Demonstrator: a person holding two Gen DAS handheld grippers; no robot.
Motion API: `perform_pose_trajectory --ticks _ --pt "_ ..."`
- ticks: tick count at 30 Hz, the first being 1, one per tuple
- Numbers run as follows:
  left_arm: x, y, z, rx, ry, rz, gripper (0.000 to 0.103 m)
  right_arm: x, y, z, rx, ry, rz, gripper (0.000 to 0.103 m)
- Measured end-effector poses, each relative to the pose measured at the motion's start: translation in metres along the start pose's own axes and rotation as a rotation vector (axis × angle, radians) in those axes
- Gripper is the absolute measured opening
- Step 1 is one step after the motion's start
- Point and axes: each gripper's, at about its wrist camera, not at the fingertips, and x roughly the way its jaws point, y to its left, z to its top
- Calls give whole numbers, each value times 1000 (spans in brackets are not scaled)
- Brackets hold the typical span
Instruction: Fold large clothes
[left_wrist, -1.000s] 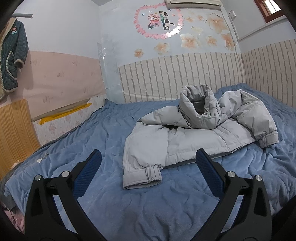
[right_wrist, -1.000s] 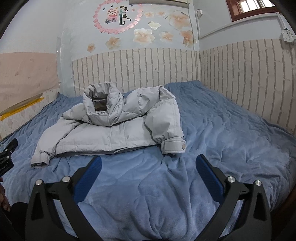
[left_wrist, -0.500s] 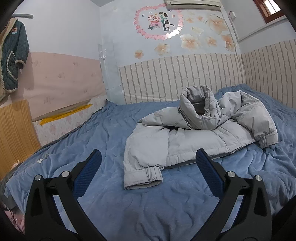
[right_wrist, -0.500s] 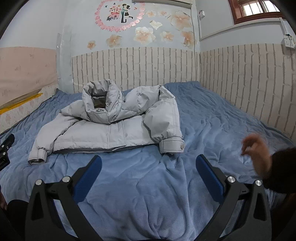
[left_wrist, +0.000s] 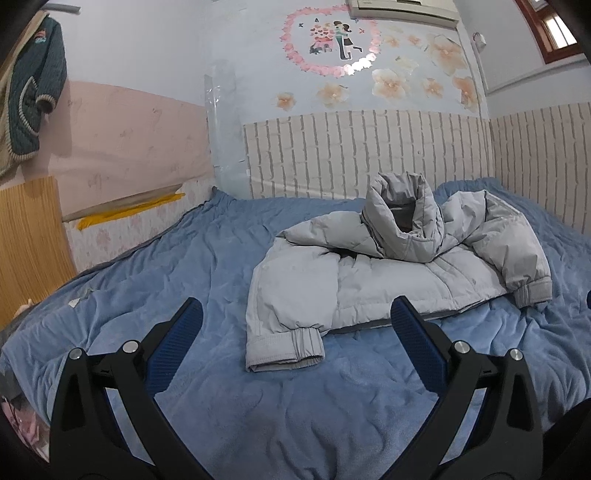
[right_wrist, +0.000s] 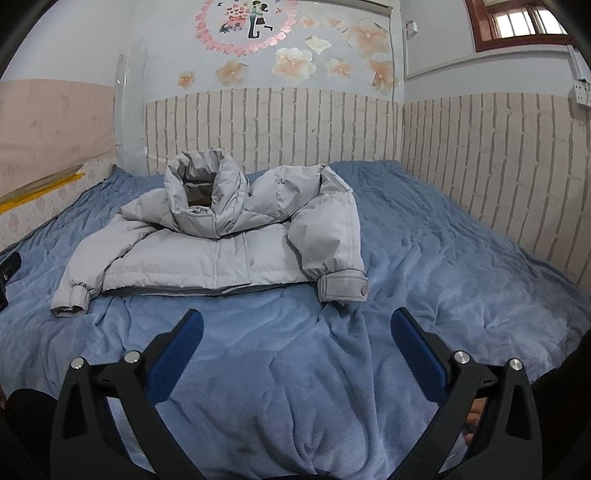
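A light grey puffer jacket (left_wrist: 399, 273) lies front-up on the blue bed, its hood standing up at the back and both sleeves hanging toward me. It also shows in the right wrist view (right_wrist: 221, 251). My left gripper (left_wrist: 295, 321) is open and empty, held above the blanket just short of the jacket's left cuff (left_wrist: 284, 350). My right gripper (right_wrist: 295, 325) is open and empty, a little short of the hem and the right cuff (right_wrist: 343, 288).
The blue blanket (right_wrist: 443, 266) covers the whole bed. Brick-pattern walls border it at the back and right. A wooden panel (left_wrist: 26, 243) and a hanging dark jacket (left_wrist: 29, 99) are at the left. The left gripper's tip (right_wrist: 7, 269) shows at the right wrist view's left edge.
Both grippers have drifted slightly closer to the jacket. A hand that crossed the right wrist view half a second ago has gone from there.
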Motion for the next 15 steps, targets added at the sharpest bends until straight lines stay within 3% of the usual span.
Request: perform_pose_trajectory --ticks 10,15 --pt "-1 3 -1 -18 -5 -20 100 3 16 3 -66 19 -32 101" --pt "4 17 -2 -85 16 -37 100 1 21 4 -85 16 -43 101"
